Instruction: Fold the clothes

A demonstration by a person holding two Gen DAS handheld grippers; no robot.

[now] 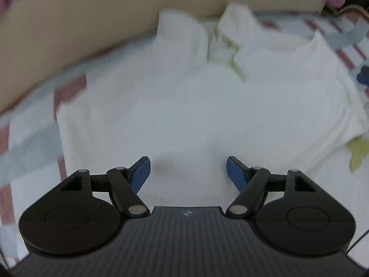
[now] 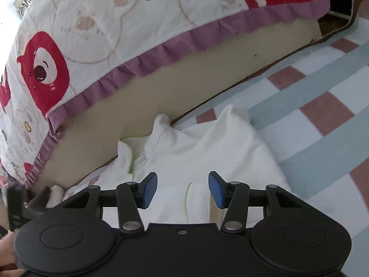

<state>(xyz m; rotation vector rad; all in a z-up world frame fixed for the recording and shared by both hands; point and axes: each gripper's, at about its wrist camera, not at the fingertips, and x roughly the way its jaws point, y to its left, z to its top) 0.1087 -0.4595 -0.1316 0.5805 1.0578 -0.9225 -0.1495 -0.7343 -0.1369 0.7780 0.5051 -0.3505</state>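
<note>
Shirt (image 1: 184, 106) lies folded — both grippers, left gripper (image 1: 188, 173) and right gripper (image 2: 183, 190), spread above it.

No legible text, brand or number in either view. Small pale emblem (image 1: 185, 213) on the left gripper body behind the jaws: unreadable.

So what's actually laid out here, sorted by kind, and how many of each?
White garments: 1
Checked floor mats: 1
Bear-print quilts: 1
Hand-held grippers: 2, left gripper and right gripper, both open
Total: 5
</note>
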